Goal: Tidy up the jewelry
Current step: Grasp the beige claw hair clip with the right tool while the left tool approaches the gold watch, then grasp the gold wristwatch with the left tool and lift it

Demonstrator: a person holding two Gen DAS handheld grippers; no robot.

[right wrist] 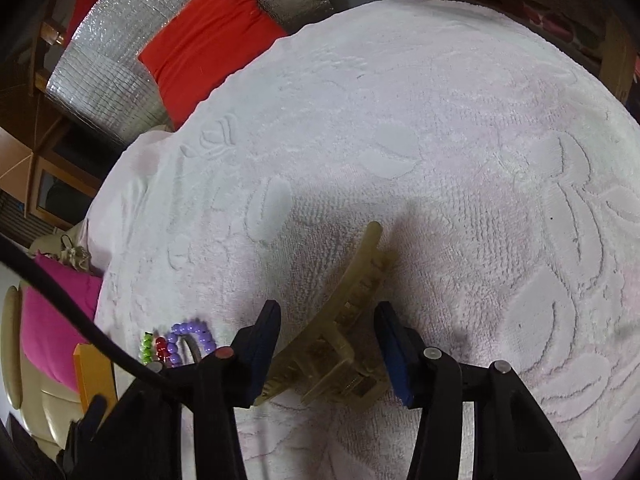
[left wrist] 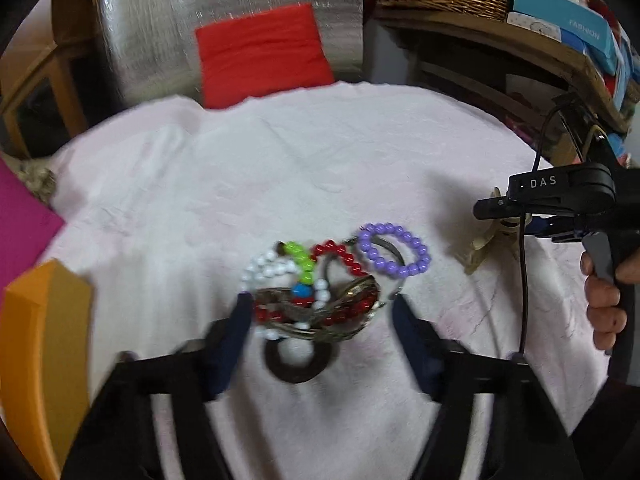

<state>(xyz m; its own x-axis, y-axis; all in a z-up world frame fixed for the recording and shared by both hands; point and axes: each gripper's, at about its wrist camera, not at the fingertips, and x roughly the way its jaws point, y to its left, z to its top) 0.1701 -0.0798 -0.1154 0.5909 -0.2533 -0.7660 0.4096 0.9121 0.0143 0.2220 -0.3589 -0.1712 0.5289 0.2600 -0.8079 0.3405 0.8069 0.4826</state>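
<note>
Pale pink terry towel [left wrist: 280,168] covers the table. Left gripper [left wrist: 322,304] spread wide, its fingers either side of a tangled jewelry pile [left wrist: 312,300]: white, red and green beads plus metal bangles, not gripped. Purple bead bracelet [left wrist: 394,250] lies at the pile's far right edge, over a metal ring. Right gripper [right wrist: 328,316] also spread, straddling a translucent tan hair claw clip [right wrist: 340,336] lying on the towel; contact with the finger pads can't be told. Orange box [left wrist: 44,344] at left edge.

Soft, even indoor light; motion blur left, fisheye-warped dark corners.
</note>
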